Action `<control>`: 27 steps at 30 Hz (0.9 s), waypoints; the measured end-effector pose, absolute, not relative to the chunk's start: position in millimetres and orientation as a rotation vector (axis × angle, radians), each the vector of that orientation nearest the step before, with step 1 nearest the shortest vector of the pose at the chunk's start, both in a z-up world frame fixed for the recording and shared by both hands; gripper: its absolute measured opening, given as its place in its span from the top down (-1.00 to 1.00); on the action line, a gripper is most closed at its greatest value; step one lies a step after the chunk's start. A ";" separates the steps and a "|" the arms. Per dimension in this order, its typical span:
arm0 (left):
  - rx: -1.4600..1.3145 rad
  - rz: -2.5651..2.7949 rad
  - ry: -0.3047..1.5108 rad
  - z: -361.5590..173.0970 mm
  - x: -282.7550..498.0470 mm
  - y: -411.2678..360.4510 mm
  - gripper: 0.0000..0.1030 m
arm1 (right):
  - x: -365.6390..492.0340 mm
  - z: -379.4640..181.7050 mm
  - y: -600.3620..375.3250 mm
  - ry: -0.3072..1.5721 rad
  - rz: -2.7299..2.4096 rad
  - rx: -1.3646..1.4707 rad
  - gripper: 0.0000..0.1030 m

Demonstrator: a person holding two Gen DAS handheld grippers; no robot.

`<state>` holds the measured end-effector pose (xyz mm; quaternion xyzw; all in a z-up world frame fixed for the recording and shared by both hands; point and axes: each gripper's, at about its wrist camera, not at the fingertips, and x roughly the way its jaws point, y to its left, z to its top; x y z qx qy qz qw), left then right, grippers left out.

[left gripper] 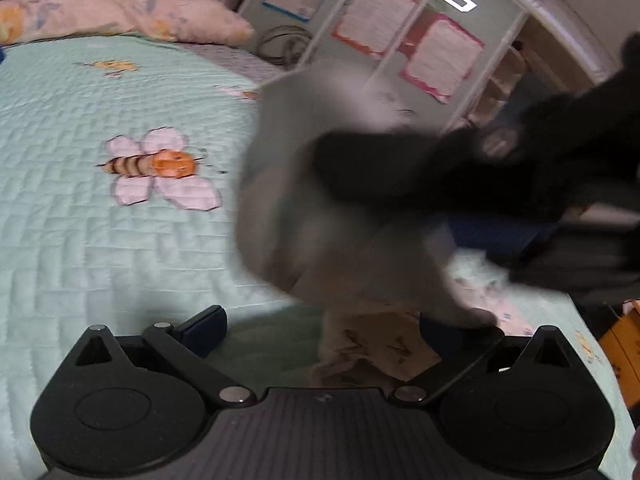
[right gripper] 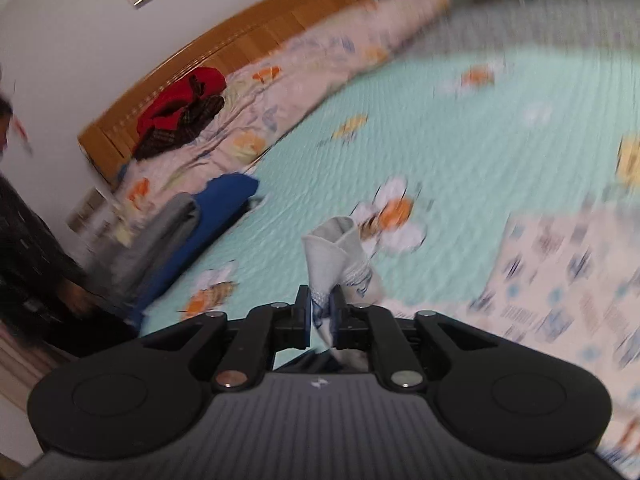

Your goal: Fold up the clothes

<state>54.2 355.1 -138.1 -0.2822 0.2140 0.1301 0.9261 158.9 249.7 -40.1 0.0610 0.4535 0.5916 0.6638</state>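
Observation:
A pale grey garment (left gripper: 288,160) hangs blurred over the mint bedspread (left gripper: 100,240) in the left wrist view. Its lower part drapes down between the wide-apart fingers of my left gripper (left gripper: 334,320), which is open, and it covers the right fingertip. The black, blurred right gripper (left gripper: 400,168) reaches in from the right and holds the garment's upper part. In the right wrist view, my right gripper (right gripper: 322,312) is shut on a bunched corner of the garment (right gripper: 336,248), which stands up in a cone above the pads.
A floral duvet (left gripper: 100,0) lies along the wooden headboard (right gripper: 240,40), with red and plaid clothes (right gripper: 180,108) on it. Folded blue and grey clothes (right gripper: 216,216) sit at the bed's left. A patterned cloth (right gripper: 560,272) lies at the right. A person's dark sleeve (right gripper: 32,248) is at the left edge.

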 end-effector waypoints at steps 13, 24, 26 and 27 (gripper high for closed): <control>-0.845 0.184 0.347 -150.9 49.0 378.0 -0.94 | 157.2 -18.5 44.6 0.573 0.934 0.428 -0.05; -0.926 0.181 0.236 -149.7 45.2 394.0 -0.07 | 98.2 -104.4 -8.8 0.481 0.422 -0.638 -0.06; -0.917 0.172 0.266 -151.5 49.4 390.4 -0.08 | 102.0 -114.0 -1.5 0.478 0.421 -0.759 -0.06; -0.918 0.166 0.277 -152.7 51.5 389.5 -0.08 | 104.0 -117.8 1.8 0.472 0.428 -0.807 -0.06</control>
